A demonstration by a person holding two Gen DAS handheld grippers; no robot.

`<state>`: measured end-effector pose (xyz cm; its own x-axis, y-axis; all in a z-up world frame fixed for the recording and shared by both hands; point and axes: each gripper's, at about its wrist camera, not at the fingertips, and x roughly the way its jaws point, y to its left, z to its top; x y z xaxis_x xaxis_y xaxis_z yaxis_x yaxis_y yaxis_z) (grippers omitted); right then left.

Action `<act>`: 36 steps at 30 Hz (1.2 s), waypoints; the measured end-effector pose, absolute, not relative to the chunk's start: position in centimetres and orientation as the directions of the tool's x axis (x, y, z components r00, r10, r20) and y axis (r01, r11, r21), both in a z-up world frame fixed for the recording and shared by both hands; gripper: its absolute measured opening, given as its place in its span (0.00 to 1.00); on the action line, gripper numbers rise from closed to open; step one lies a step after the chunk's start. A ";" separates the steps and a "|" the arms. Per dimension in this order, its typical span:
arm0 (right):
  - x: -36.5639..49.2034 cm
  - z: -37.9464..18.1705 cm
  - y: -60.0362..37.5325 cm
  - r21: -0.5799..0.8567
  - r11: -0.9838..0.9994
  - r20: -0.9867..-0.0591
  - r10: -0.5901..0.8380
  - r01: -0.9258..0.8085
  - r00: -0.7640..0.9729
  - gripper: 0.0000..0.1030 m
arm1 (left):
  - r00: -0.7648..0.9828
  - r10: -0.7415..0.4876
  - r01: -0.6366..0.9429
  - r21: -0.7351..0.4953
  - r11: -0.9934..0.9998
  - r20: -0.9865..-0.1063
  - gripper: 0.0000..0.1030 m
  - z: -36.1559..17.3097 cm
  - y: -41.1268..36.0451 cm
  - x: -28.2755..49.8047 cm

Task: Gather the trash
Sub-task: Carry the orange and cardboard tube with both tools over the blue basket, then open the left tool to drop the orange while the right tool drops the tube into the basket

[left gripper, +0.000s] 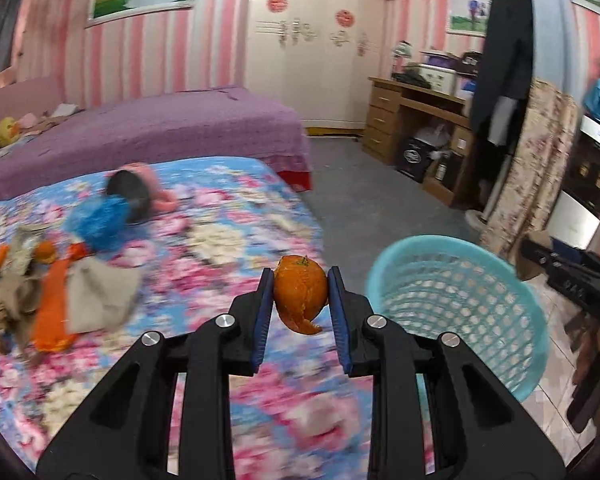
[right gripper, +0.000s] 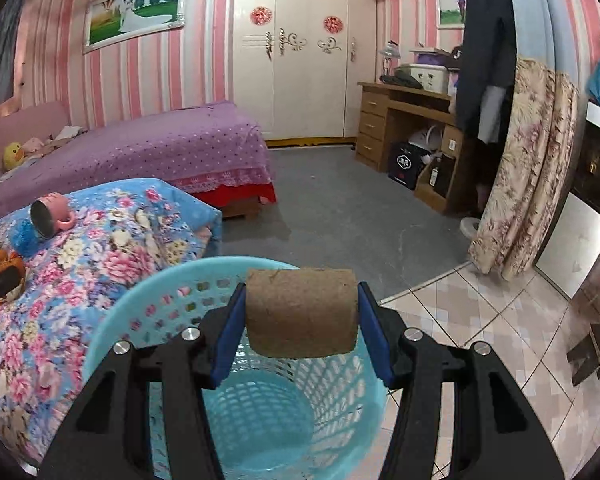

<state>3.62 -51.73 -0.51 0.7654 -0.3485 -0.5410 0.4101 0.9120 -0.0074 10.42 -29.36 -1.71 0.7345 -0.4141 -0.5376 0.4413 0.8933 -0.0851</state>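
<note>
My left gripper (left gripper: pixel 300 280) is shut on an orange peel (left gripper: pixel 300 294) and holds it above the floral bed cover (left gripper: pixel 228 240), left of the light blue mesh basket (left gripper: pixel 460 312). My right gripper (right gripper: pixel 301 292) is shut on a brown cardboard tube (right gripper: pixel 302 312) and holds it over the open mouth of the same basket (right gripper: pixel 112 324). More trash (left gripper: pixel 40 300) lies in a pile on the bed at the left: orange peel, crumpled paper, a blue wrapper (left gripper: pixel 96 220).
A pink mug (right gripper: pixel 52 214) lies on its side on the floral cover. A purple bed (right gripper: pixel 160 148) stands behind, a wardrobe (right gripper: pixel 300 60) and wooden desk (right gripper: pixel 400 128) at the back. Grey carpet and tiled floor (right gripper: pixel 500 320) lie to the right.
</note>
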 end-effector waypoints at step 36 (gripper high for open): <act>4.8 -1.6 -52.0 0.049 0.908 -0.526 -0.331 0.416 0.784 0.53 | 0.750 -0.351 0.406 -0.028 0.913 -0.561 0.93 -2.7 -32.1 11.3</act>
